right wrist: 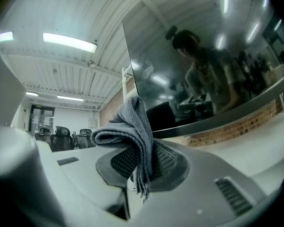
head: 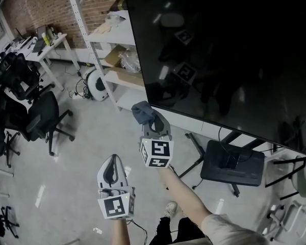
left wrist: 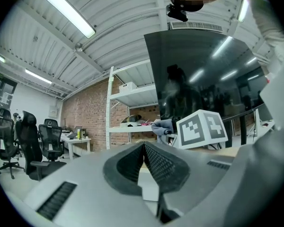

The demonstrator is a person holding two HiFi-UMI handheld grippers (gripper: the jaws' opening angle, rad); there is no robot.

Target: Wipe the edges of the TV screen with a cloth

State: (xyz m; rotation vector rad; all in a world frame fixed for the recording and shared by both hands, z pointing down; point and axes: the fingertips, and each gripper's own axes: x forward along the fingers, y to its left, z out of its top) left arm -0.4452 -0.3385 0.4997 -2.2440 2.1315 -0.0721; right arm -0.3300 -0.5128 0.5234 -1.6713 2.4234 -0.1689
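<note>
Cloth [right wrist: 132,126], grey and folded, sits pinched between the clenched jaws of the right gripper [head: 152,117]; its bunched end sticks out past the tips and a loose edge hangs down over the ribbed pads. In the head view it is held up at the lower left corner of the TV screen [head: 219,50], just beside the dark frame; whether it touches the frame I cannot tell. The screen is black and mirrors a person and both marker cubes. The left gripper [head: 112,162] hangs lower and further left, well apart from the screen; its jaws are pressed together with nothing between them. A white shelf rack [head: 117,34] with boxes stands to the left of the screen; black office chairs [head: 38,111] stand further left on the grey floor, and a brick wall [head: 46,4] runs behind them.
</note>
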